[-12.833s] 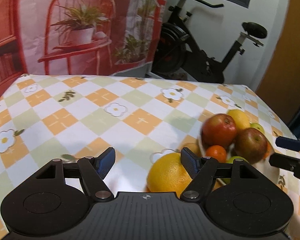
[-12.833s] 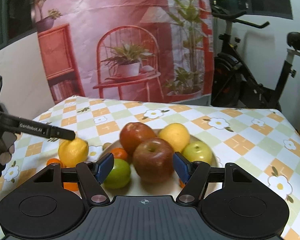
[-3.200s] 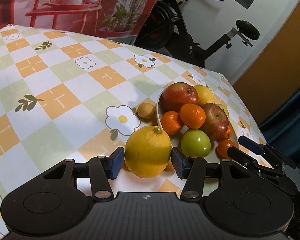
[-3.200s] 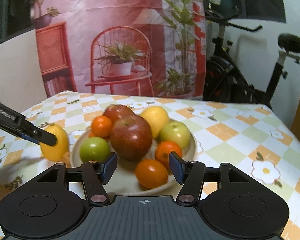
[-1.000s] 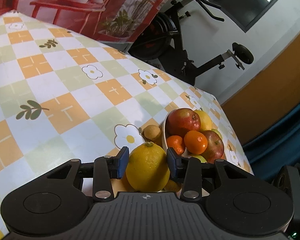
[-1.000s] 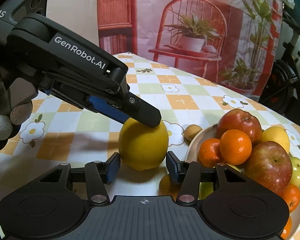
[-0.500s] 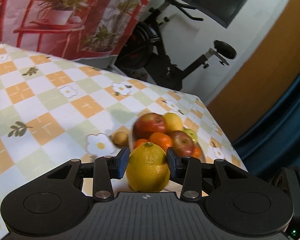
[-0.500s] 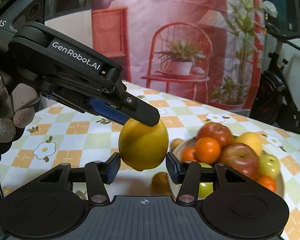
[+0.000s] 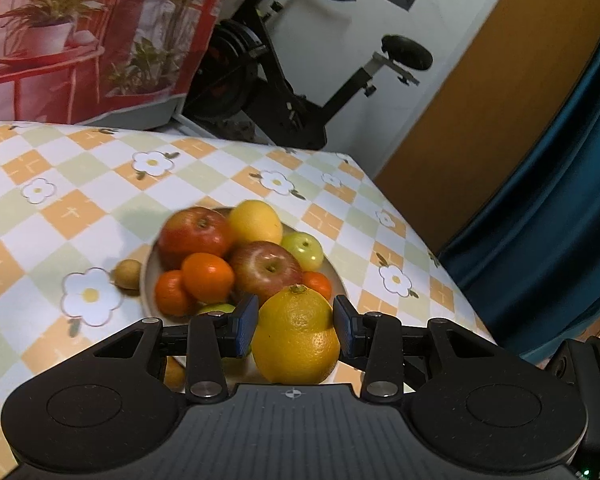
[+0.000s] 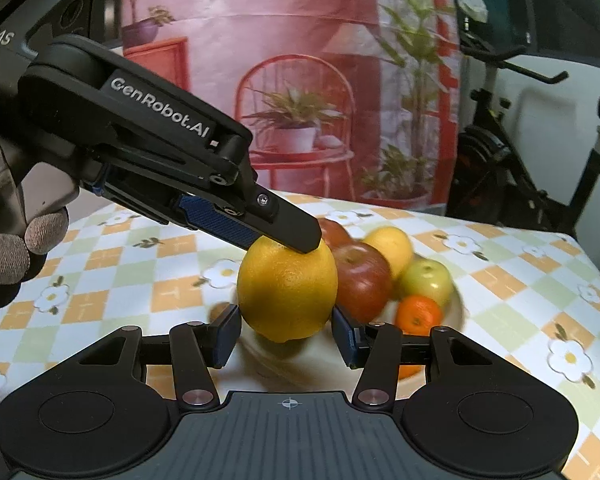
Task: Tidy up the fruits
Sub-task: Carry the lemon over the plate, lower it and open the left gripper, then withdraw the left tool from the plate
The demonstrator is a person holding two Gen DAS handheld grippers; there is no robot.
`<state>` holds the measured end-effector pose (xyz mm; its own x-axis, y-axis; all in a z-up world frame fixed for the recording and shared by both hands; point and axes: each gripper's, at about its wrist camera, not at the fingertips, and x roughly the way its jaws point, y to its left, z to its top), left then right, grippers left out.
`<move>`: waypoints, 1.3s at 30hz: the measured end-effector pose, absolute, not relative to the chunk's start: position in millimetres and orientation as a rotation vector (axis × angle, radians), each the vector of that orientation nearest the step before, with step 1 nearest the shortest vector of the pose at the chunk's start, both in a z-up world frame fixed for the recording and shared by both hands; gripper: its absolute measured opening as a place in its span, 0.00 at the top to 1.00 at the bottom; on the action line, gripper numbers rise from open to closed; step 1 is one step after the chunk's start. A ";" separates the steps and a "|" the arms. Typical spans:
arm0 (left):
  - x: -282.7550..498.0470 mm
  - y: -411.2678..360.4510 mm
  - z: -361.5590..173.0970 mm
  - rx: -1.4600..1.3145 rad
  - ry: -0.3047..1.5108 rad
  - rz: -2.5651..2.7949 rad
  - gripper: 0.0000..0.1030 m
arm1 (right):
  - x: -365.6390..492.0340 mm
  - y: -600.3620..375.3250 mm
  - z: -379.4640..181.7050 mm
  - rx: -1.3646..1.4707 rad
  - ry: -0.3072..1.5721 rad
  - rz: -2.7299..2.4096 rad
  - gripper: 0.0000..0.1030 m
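frame centre: both grippers clamp one yellow citrus (image 9: pixel 296 336)
left gripper (image 9: pixel 295 326): clamped
right gripper (image 10: pixel 286 334): clamped
change: citrus now raised over fruit plate (image 9: pixel 148 276)

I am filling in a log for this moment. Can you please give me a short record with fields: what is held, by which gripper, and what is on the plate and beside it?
held: large yellow citrus, lifted off the table
left gripper: shut on its sides
right gripper: shut on the same fruit
plate: red apples, yellow fruit, green apple, small oranges
beside plate: small brown fruit on the tablecloth
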<state>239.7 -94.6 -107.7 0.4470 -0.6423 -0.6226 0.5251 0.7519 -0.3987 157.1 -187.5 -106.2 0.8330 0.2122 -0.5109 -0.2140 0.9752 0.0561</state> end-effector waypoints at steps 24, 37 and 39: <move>244.9 -119.7 -118.8 -0.092 0.895 -0.677 0.62 | 161.1 -202.2 -134.9 0.008 0.558 0.220 0.54; 225.9 -99.3 -103.8 -0.122 0.785 -0.569 0.66 | 165.1 -209.9 -135.5 0.066 0.574 0.230 0.52; 219.6 -91.1 -102.2 -0.130 0.767 -0.523 0.65 | 164.6 -209.3 -135.8 0.065 0.572 0.230 0.52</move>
<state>219.6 -91.1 -102.2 0.5996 -0.4963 -0.6278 0.4037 0.8650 -0.2982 164.6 -209.3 -135.8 0.8157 0.2339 -0.5291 -0.1978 0.9723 0.1248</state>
